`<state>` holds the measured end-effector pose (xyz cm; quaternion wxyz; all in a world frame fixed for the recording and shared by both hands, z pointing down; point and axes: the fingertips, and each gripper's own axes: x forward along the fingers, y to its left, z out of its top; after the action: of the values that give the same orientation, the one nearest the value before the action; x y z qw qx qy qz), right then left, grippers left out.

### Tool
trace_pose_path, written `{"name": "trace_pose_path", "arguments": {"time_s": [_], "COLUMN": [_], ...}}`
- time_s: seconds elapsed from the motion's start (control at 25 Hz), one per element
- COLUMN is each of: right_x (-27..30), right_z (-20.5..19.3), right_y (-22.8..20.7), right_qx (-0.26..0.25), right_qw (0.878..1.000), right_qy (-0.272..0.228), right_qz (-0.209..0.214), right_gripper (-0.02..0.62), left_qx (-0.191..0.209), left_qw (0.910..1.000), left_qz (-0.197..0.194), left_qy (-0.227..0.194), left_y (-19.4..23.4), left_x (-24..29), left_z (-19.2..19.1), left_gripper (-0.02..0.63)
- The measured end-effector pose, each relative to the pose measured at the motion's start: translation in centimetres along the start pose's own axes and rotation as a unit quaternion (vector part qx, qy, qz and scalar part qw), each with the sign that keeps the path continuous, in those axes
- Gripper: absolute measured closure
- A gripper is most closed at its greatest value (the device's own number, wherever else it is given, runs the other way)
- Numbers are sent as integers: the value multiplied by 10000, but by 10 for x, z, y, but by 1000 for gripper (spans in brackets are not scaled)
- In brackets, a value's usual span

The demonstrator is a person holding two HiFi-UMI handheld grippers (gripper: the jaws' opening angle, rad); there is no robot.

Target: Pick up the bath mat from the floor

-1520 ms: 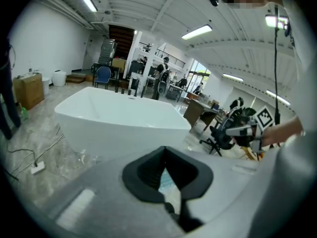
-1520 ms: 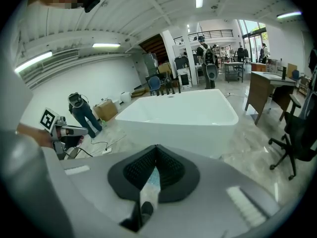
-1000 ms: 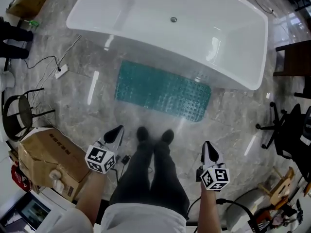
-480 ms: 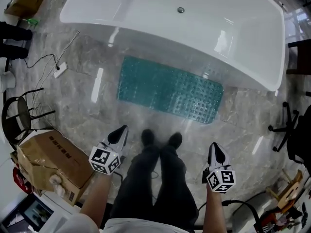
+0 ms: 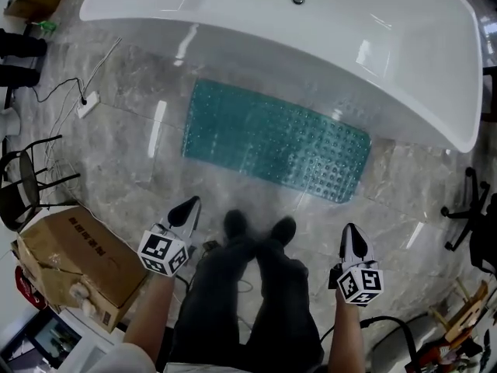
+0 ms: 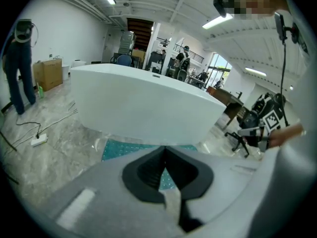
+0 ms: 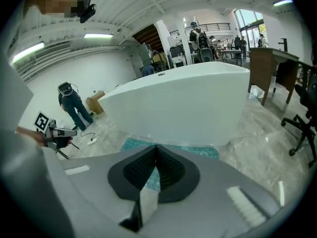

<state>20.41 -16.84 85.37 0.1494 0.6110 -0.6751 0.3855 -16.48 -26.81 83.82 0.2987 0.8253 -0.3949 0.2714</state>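
Bath mat (image 5: 276,140): teal, studded all over, lying flat on the glossy marble floor (image 5: 140,177). It sits at 12 o'clock from my shoes (image 5: 256,228), and its long axis runs roughly 10 to 4 o'clock. The far long edge is just beside the foot of the white bathtub (image 5: 311,45), which stands at 12 o'clock beyond it. I cannot tell whether they touch.

Handling, my judgement:
- Thin and rubbery, so light and floppy. It should sag and drape once lifted rather than hold its shape.
- The studs suggest suckers underneath, so it may cling to the polished stone. A peel from the edge looks better than a straight pull.
- The surface may be slick, so the pads need a full bite over the rim.
- Best hold is the near long edge, one gripper toward each near corner (7 and 5 o'clock of the mat), where it is free of the tub.

Left gripper (image 5: 191,202): at 7 o'clock of the mat and well apart from it. It points forward and down, with the marker cube toward me. Jaws are together, with nothing between them.

Right gripper (image 5: 352,228): at 5 o'clock of the mat, same tilt, also clear of it. Jaws are together and empty.

My forearms flank my legs. Both pairs of jaws must part before any grasp.

Cardboard box (image 5: 74,259): at 8 o'clock, out of the way.
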Motion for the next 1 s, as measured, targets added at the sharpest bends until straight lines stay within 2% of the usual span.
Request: {"name": "trace_pose_path", "arguments": {"time_s": [0.52, 0.6, 0.76, 1.0], "right_x": [113, 123, 148, 189], "right_z": [-36, -46, -65, -89], "right_y": [-80, -94, -122, -157], "right_qx": [-26, -16, 179, 203], "right_qw": [9995, 9993, 9988, 9981], "right_qy": [-318, -361, -450, -544], "right_qz": [-27, -60, -117, -201], "right_gripper": [591, 591, 591, 591], "left_qx": [222, 366, 749, 760], "left_qw": [9993, 9989, 9960, 9945], "left_qz": [104, 106, 349, 663], "left_qy": [-273, -283, -332, -284], "left_y": [59, 66, 91, 135], "left_x": [111, 121, 141, 180], "left_z": [-36, -43, -55, -86], "left_gripper": [603, 603, 603, 603]}}
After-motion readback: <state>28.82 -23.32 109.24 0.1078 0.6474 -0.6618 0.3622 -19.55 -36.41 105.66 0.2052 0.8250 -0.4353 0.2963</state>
